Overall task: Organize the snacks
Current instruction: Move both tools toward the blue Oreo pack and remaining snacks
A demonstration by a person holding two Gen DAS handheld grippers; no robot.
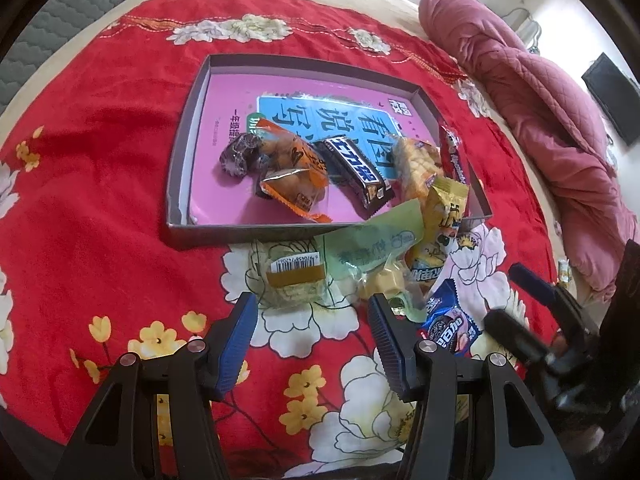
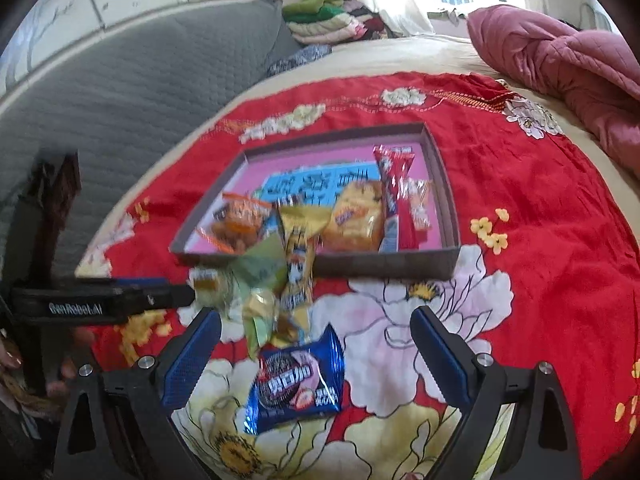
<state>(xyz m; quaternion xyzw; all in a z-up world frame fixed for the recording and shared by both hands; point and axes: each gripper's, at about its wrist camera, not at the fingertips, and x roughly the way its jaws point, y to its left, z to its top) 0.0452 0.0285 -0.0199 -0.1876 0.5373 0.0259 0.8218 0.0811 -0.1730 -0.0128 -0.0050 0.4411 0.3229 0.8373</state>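
Both wrist views down onto tray [image 1: 192,236]

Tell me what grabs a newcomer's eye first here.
The bright red floral cloth fills both views. On it sits a shallow box with a pink book and wrapped snacks, more spilling off its near edge. Nearest, a blue cookie packet lies between the right tool's open fingers.

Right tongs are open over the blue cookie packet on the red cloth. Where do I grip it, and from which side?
Grip the blue cookie packet across its middle, coming straight down from above with the right tongs. It lies flat on the red floral cloth, apart from the other snacks, with its left and right edges facing the pads, which stand wider than the packet.
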